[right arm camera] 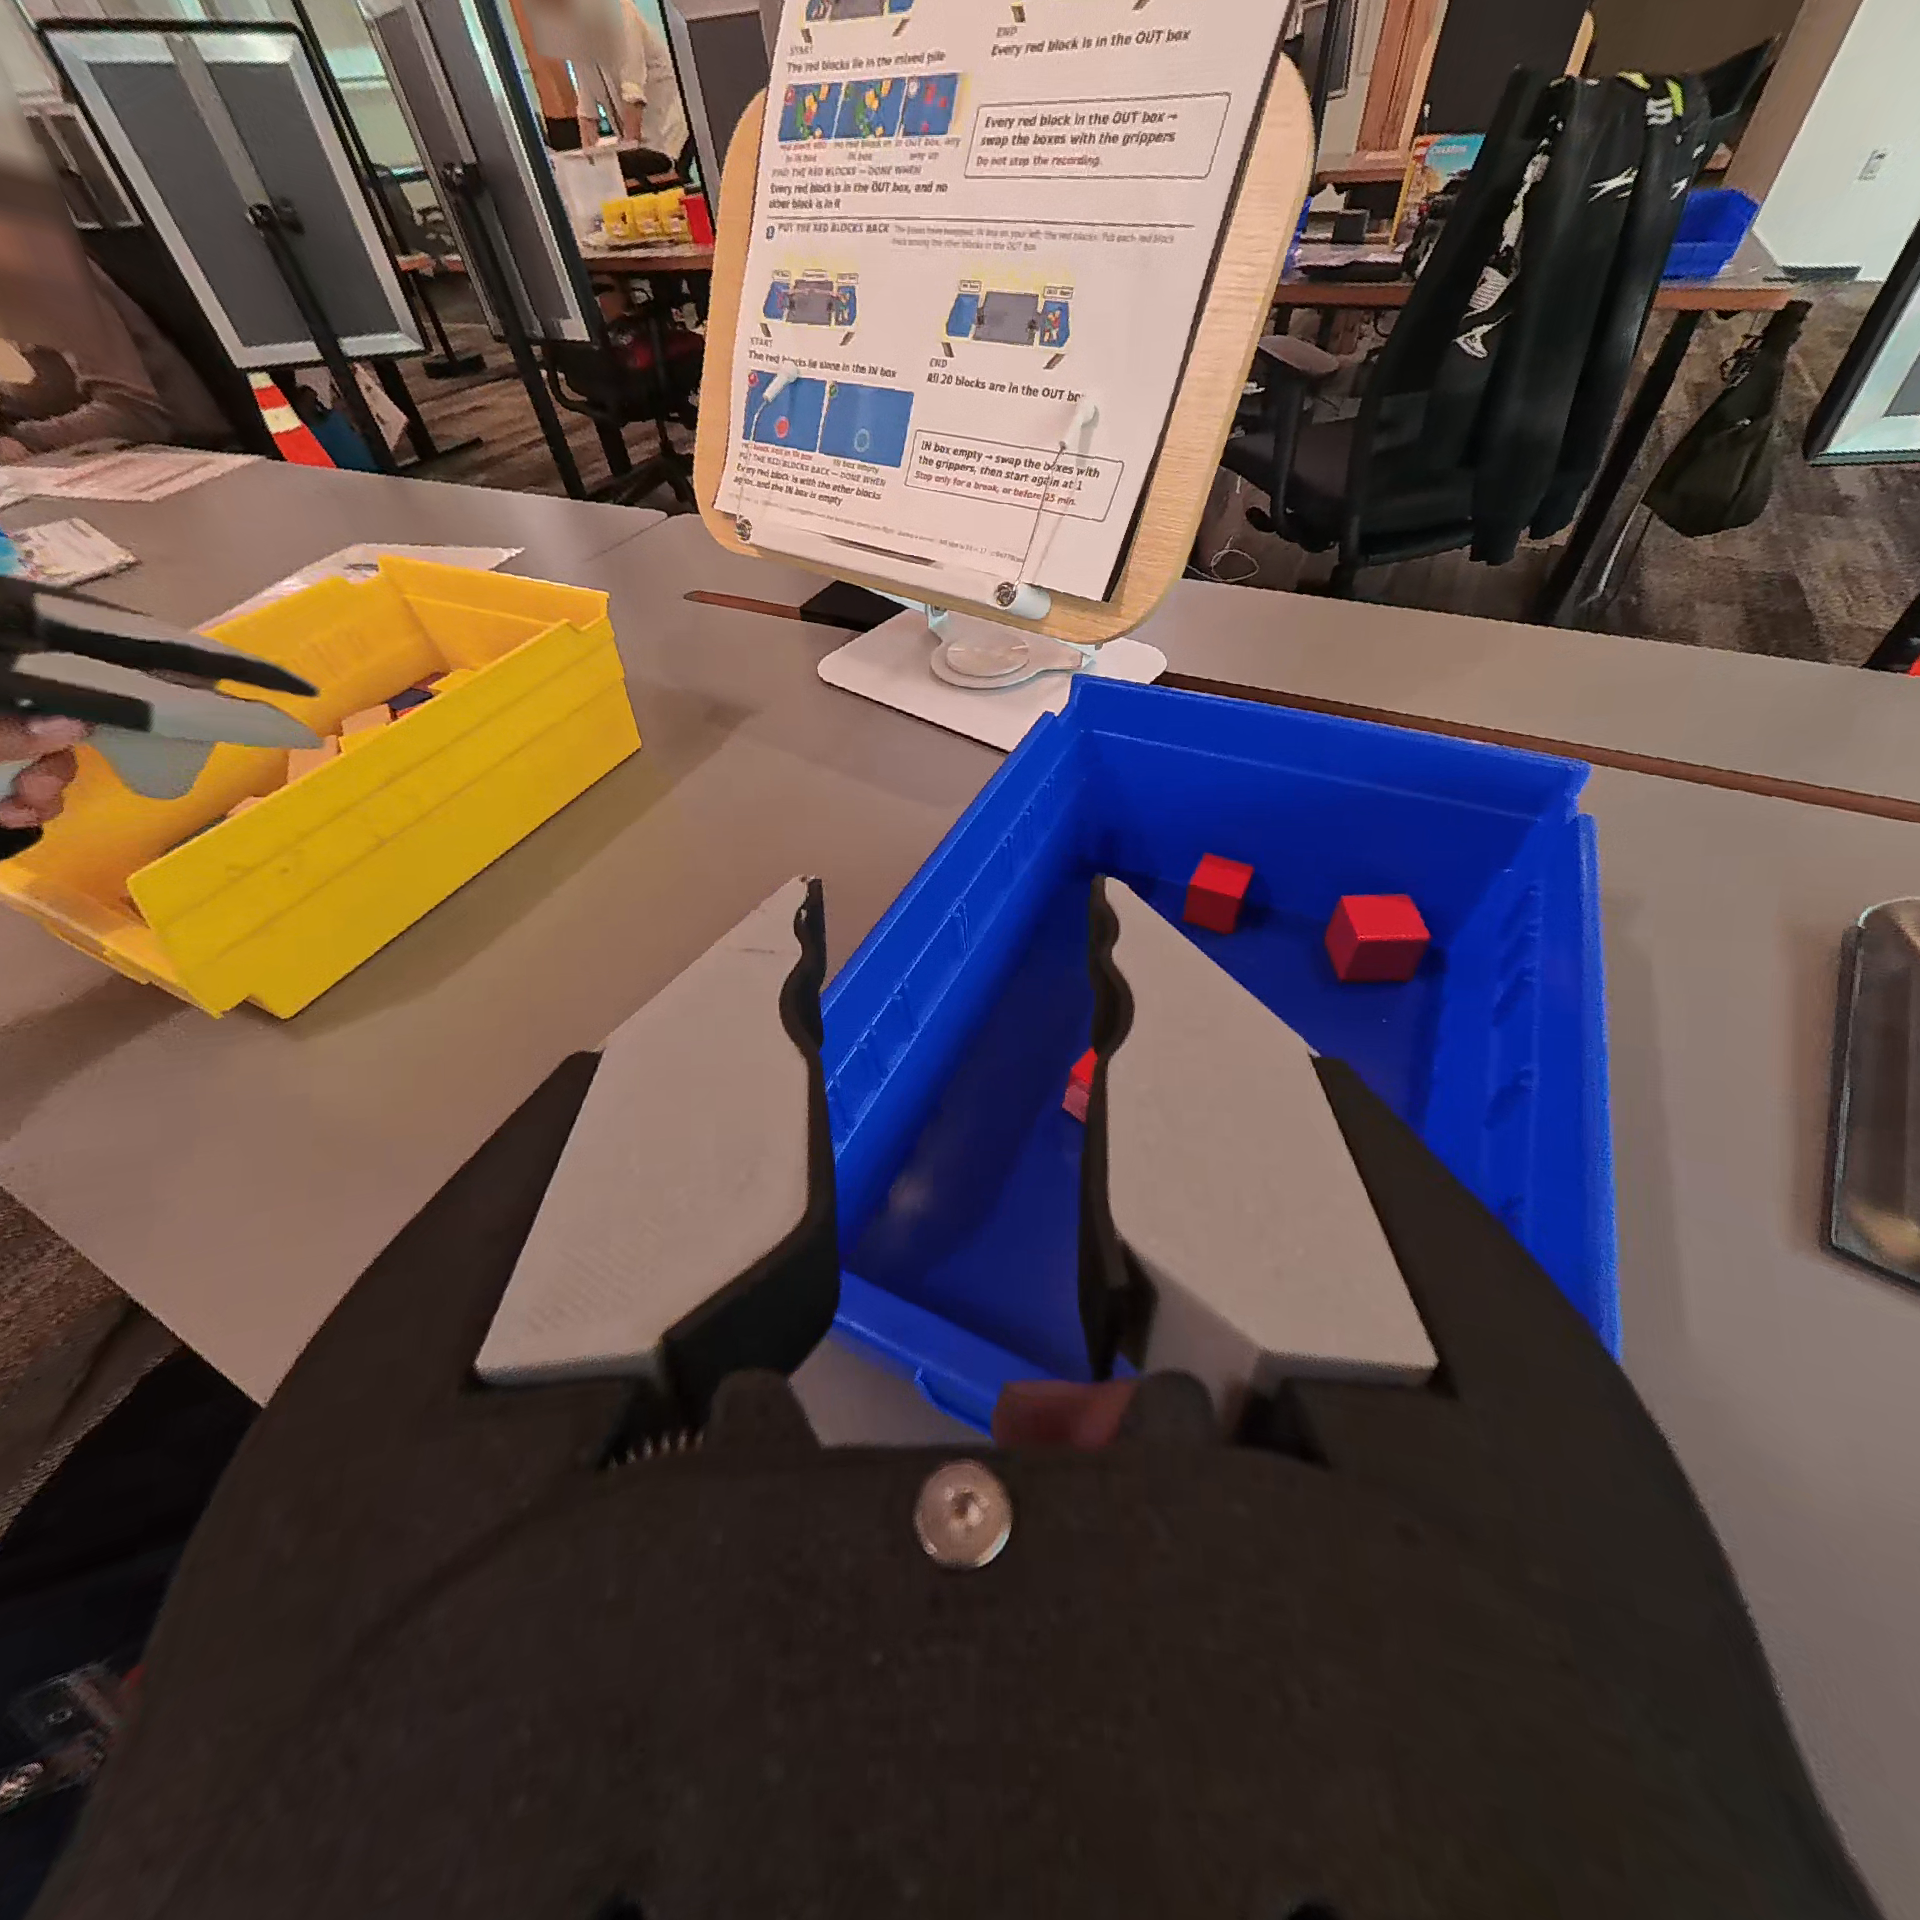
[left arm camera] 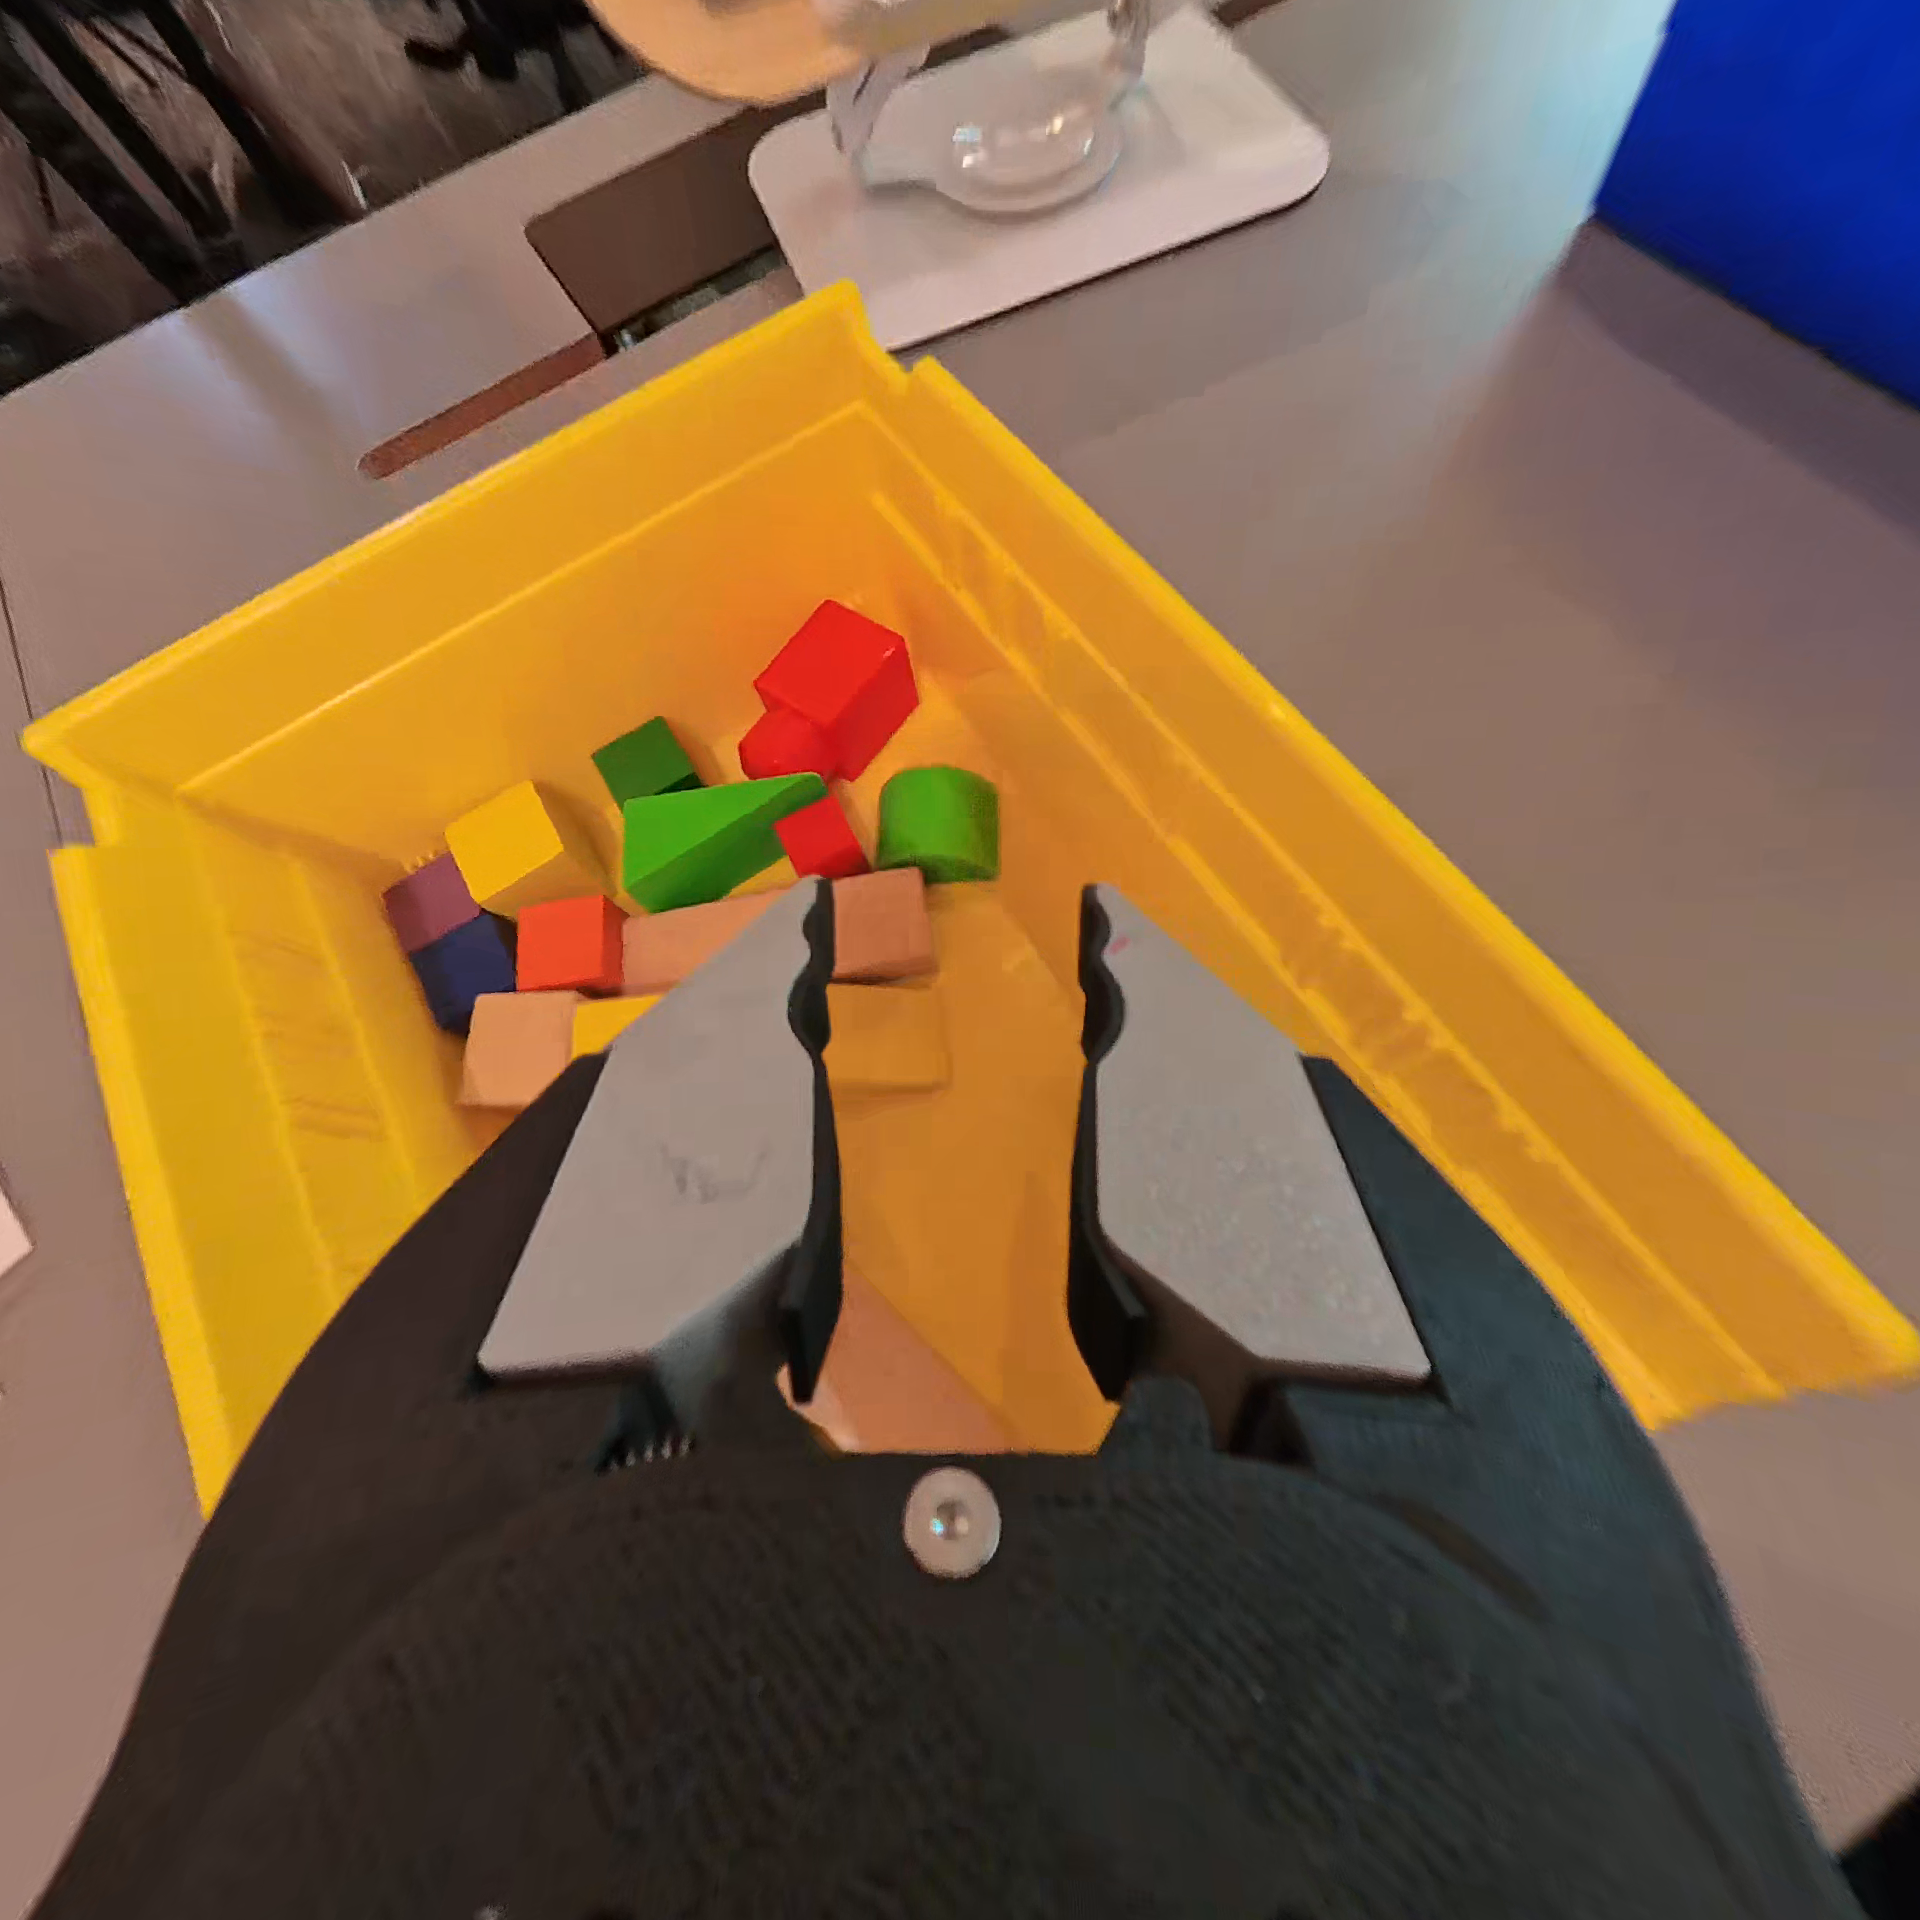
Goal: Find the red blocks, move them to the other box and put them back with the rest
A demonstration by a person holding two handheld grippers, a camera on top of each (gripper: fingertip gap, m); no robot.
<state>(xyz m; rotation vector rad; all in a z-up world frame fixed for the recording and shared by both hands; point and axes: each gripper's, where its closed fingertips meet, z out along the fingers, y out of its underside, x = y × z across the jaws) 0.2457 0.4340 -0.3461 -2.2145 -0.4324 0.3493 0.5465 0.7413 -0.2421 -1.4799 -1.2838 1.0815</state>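
In the left wrist view my left gripper (left arm camera: 951,904) hangs open over the yellow box (left arm camera: 468,582), with nothing between its pads. The box holds mixed blocks. A large red block (left arm camera: 842,675) leans in the far corner on another red piece (left arm camera: 779,743). A small red cube (left arm camera: 821,836) sits between a green wedge (left arm camera: 707,831) and a green cylinder (left arm camera: 935,826). In the right wrist view my right gripper (right arm camera: 951,894) is open and empty, its fingers astride the left wall of the blue box (right arm camera: 1299,748). Two red cubes (right arm camera: 1218,891) (right arm camera: 1377,935) lie inside; a third (right arm camera: 1081,1075) is partly hidden.
An orange cube (left arm camera: 566,940), a yellow cube (left arm camera: 504,842) and tan blocks (left arm camera: 878,935) also lie in the yellow box. A wooden stand with an instruction sheet (right arm camera: 997,312) stands behind both boxes. A metal object (right arm camera: 1881,1091) lies at the right edge. The left gripper (right arm camera: 312,715) shows over the yellow box (right arm camera: 416,790).
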